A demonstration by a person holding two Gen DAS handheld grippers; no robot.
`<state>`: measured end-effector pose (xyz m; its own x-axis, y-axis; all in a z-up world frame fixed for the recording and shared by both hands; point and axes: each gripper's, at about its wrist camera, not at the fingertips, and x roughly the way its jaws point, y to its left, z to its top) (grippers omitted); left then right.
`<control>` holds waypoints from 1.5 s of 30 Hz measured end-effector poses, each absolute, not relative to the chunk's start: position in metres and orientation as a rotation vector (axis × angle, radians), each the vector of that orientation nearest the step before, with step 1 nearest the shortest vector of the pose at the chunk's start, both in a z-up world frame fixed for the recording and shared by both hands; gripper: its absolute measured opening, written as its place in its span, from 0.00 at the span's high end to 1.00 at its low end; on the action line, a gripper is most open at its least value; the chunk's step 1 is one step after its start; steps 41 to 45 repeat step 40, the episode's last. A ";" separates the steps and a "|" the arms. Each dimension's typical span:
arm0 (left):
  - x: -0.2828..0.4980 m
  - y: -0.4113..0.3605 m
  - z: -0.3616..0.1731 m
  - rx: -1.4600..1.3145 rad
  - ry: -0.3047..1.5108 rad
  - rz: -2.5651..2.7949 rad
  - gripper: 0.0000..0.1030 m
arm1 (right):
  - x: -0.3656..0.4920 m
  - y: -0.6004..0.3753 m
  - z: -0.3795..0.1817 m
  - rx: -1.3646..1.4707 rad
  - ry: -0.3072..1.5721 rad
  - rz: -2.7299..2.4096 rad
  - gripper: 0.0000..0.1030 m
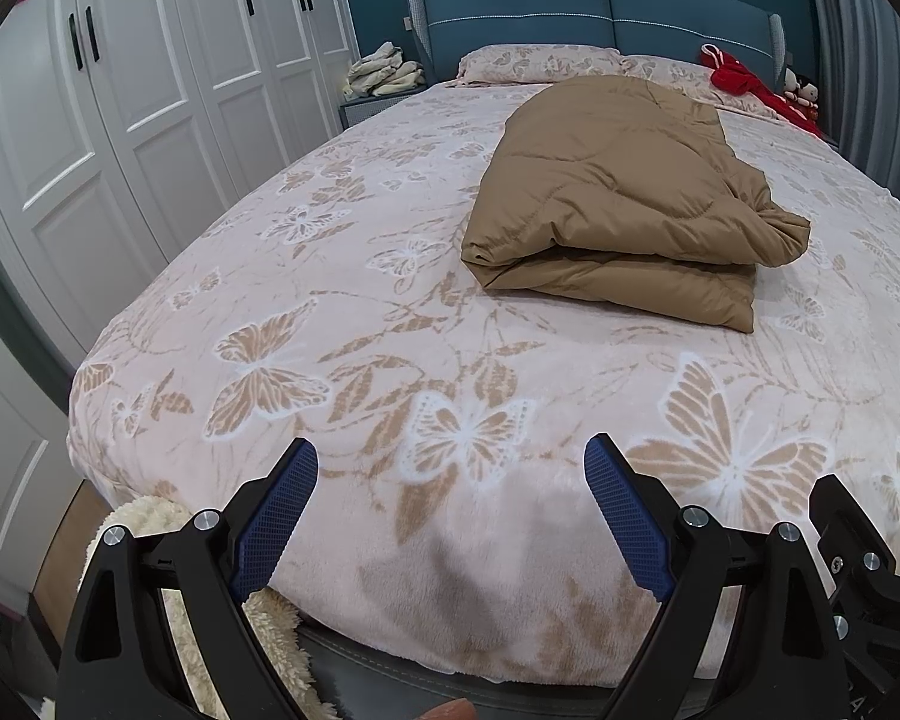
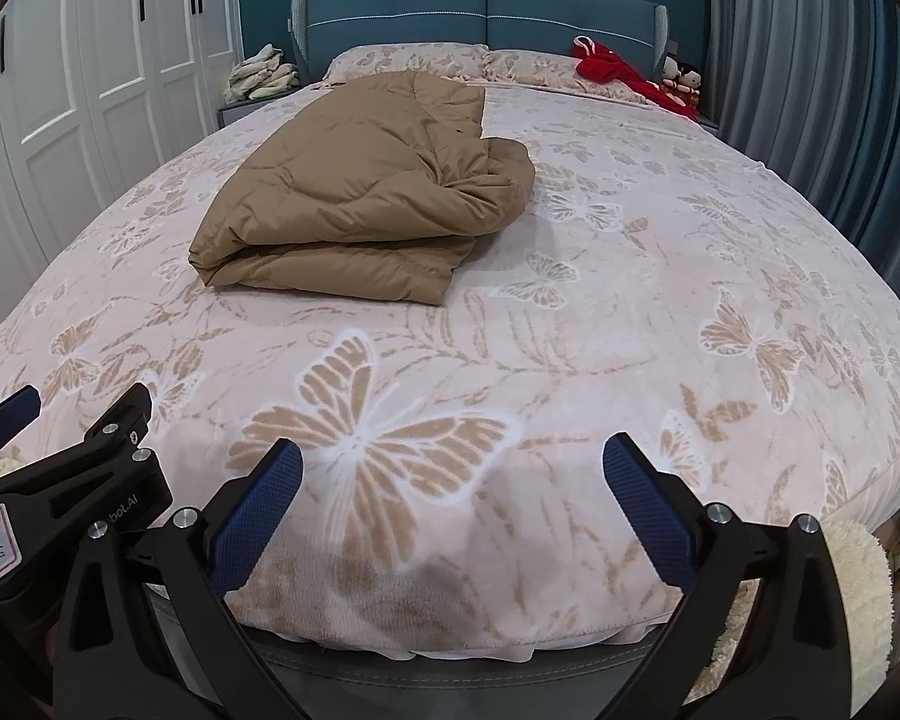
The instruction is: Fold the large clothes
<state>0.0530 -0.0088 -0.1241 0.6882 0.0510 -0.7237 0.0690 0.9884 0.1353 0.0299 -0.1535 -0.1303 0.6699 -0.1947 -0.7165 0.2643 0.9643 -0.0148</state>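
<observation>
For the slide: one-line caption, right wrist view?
Open right hand-held gripper at the bed's foot, folded tan quilted jacket lying untouched ahead.

Tan quilted coat, pink butterfly-patterned bedspread, teal headboard
</observation>
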 end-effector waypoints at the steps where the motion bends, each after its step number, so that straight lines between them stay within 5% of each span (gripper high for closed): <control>1: 0.053 -0.009 -0.124 0.157 0.812 -0.009 0.14 | 0.030 -0.153 -0.130 0.092 0.796 -0.259 0.05; 45: 0.053 -0.013 -0.122 0.148 0.808 -0.010 0.19 | 0.029 -0.157 -0.129 0.100 0.782 -0.274 0.05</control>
